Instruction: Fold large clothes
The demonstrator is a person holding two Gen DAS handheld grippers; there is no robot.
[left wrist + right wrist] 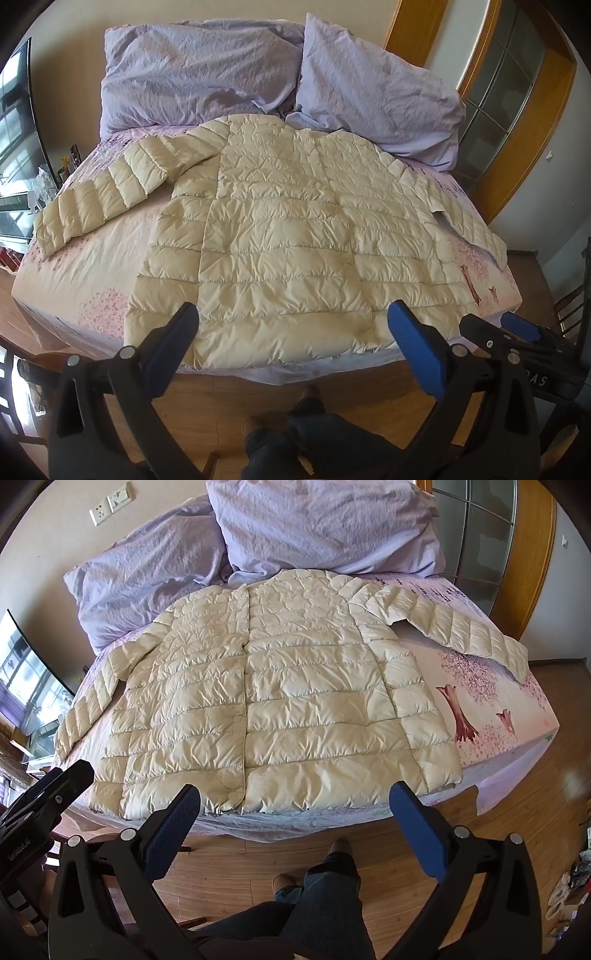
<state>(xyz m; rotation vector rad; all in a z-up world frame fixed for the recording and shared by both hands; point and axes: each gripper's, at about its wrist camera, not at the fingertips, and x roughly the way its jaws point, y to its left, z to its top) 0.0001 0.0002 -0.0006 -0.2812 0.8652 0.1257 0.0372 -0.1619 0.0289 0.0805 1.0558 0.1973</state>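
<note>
A cream quilted jacket (280,236) lies spread flat on a bed (92,266) covered with a pink flowered sheet. Its collar points away toward two lilac pillows (192,70) at the head of the bed, and its hem runs along the near edge, just in front of the person standing at the foot. So the jacket's long axis runs straight away from the person, from hem to collar.

Both sleeves are stretched outward. The left sleeve (96,199) slants toward the left side of the bed; the right sleeve (461,635) slants toward the right side, its cuff near the mattress edge.

The left tool (293,325) hangs above the near edge of the bed, angled downward, its blue-padded jaws spread wide with nothing between them. The right tool (295,805) sits beside it in the same pose, also spread wide and empty. Neither touches the jacket. The hem lies just beyond and below both.

The jacket is wholly unfolded, so the folding seems not yet begun. A likely first step is bringing a sleeve across the body. The left tool is nearer the left sleeve, the right tool nearer the right; each sleeve lies forward and outward from its tool, well apart from it.

The person's legs and shoes (340,849) stand on a wooden floor (517,830).
</note>
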